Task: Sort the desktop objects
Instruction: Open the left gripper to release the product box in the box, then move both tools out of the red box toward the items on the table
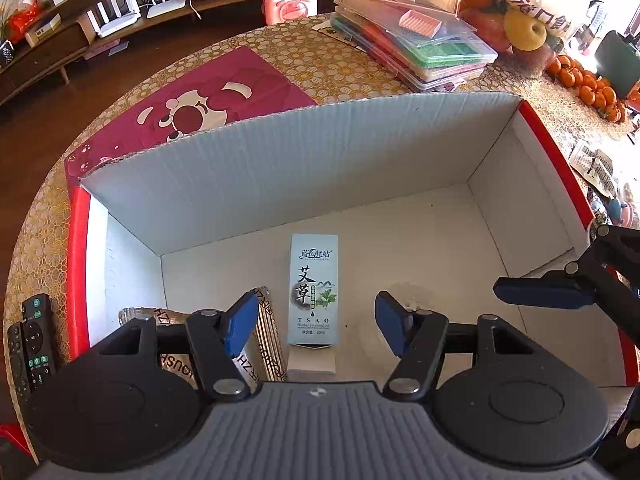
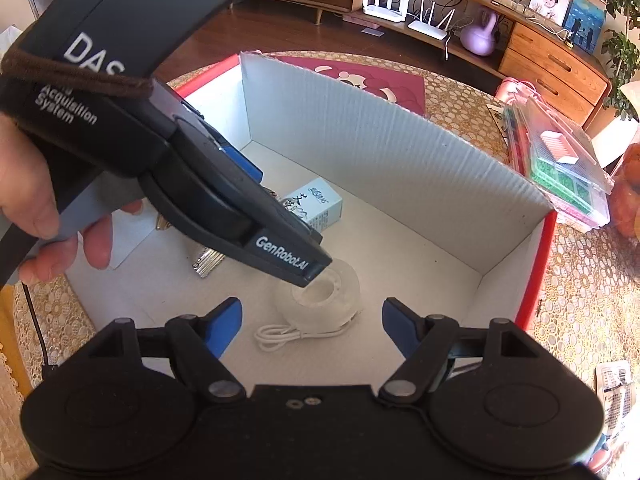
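Note:
A red-rimmed cardboard box (image 1: 78,240) with a white inside fills both views. On its floor lie a pale blue carton (image 1: 314,280) with Chinese print, a clear "HZ" packet (image 1: 266,336), a translucent tape roll (image 2: 320,296) and a coiled white cable (image 2: 280,336). My left gripper (image 1: 316,322) is open above the carton, holding nothing. My right gripper (image 2: 312,322) is open above the tape roll and cable, also holding nothing. One blue fingertip (image 1: 544,290) of the right gripper shows at the right edge. A hand (image 2: 36,208) holds the left tool's black housing over the box.
Two remotes (image 1: 34,340) lie left of the box. A pink bear mat (image 1: 224,96) sits behind it. Stacked plastic cases (image 1: 420,44), a bag of fruit (image 1: 520,28) and loose oranges (image 1: 592,84) are at the back right. The tall rear flap (image 2: 360,140) stands upright.

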`<state>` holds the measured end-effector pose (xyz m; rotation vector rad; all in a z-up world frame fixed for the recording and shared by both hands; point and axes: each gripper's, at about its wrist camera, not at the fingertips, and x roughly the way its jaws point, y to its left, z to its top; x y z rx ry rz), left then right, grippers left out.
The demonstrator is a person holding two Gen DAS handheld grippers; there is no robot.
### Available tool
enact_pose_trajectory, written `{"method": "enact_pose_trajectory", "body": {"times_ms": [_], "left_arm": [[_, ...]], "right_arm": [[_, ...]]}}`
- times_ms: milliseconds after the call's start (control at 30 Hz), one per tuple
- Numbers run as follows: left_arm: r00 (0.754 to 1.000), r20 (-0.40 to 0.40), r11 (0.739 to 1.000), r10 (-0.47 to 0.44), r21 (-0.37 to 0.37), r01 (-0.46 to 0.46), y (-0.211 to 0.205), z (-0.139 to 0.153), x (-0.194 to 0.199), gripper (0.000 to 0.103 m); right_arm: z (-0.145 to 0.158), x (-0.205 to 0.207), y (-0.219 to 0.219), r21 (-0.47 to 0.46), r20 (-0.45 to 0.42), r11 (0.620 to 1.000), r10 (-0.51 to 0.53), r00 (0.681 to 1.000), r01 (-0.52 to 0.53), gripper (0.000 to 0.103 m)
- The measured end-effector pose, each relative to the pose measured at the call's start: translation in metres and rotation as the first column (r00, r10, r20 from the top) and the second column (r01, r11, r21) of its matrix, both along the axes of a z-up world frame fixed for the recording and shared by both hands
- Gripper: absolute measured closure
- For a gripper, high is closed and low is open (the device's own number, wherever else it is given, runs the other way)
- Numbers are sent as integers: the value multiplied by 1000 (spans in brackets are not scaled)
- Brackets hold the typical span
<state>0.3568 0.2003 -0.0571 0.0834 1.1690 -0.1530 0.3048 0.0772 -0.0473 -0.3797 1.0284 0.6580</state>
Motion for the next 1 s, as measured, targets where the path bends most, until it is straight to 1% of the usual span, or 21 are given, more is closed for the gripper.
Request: {"method": "enact_pose_trajectory", "body": {"times_ms": [200,333,567,733,933,1000], "left_arm": [[1000,21,1000,-8,6,8,-7,15,-14,40],[1000,28,1000,-5,-11,5,-9,26,-24,40],[999,51,1000,-20,7,20,-16,44,-43,40],[998,66,1000,-24,-3,24,-20,57,-58,40],[995,85,999,-42,8,42,-27,70,-78,40],[995,91,999,-38,6,38,-29,73,-83,37]], "right_arm": [[15,-10,-9,19,22,1000,-8,1000,8,26],[26,-20,-14,25,42,1000,-9,999,8,26],[45,-35,-21,43,68,999,-19,997,16,26],[59,-51,-32,50,92,999,-24,996,19,26],[70,-64,-43,65,109,998,-34,993,27,25],[74,-69,-47,75,113,997,-42,993,34,24]]}}
